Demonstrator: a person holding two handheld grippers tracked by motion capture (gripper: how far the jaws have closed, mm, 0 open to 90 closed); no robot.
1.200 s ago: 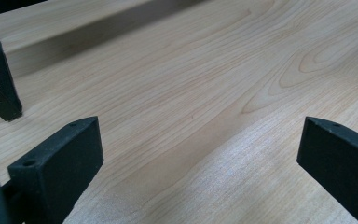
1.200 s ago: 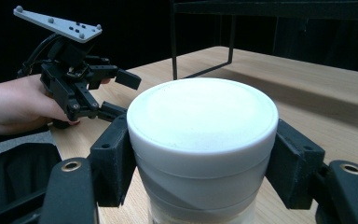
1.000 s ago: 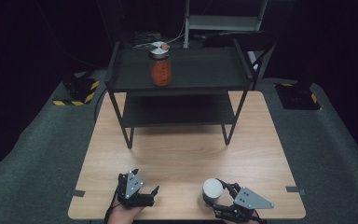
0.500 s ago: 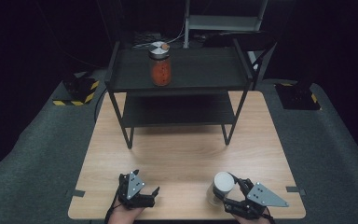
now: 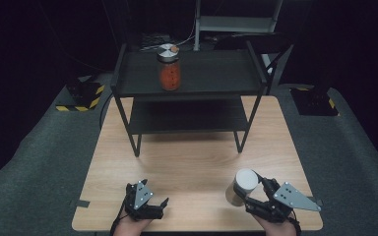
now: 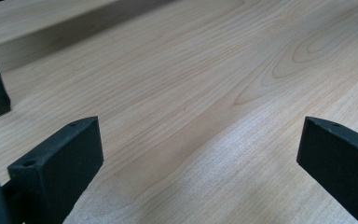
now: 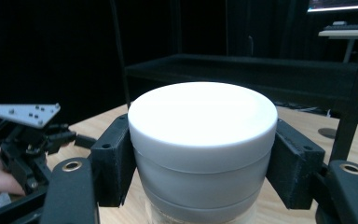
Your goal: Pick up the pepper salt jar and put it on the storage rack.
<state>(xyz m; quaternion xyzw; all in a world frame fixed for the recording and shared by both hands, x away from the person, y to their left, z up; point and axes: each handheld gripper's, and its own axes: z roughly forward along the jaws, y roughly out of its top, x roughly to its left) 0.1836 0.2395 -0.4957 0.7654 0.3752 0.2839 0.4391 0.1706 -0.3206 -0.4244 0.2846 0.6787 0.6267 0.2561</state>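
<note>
While the right hand-held gripper (image 5: 248,195) clamps the white-lidded jar (image 5: 242,187) near its lid at 5 o'clock on the worktop (image 5: 197,162), tilt could slip it; left hand-held gripper (image 5: 163,202) gapes wide, empty.

No readable text, labels, brands, numbers or signs anywhere in view

I see a light wooden desk (image 5: 197,167) at the centre of the frame, ringed by grey carpet (image 5: 39,172). A black two-tier shelf (image 5: 192,78) stands at its far edge. Beyond it the room is dark; yellow-black hazard tape (image 5: 81,105) marks the upper left.
</note>
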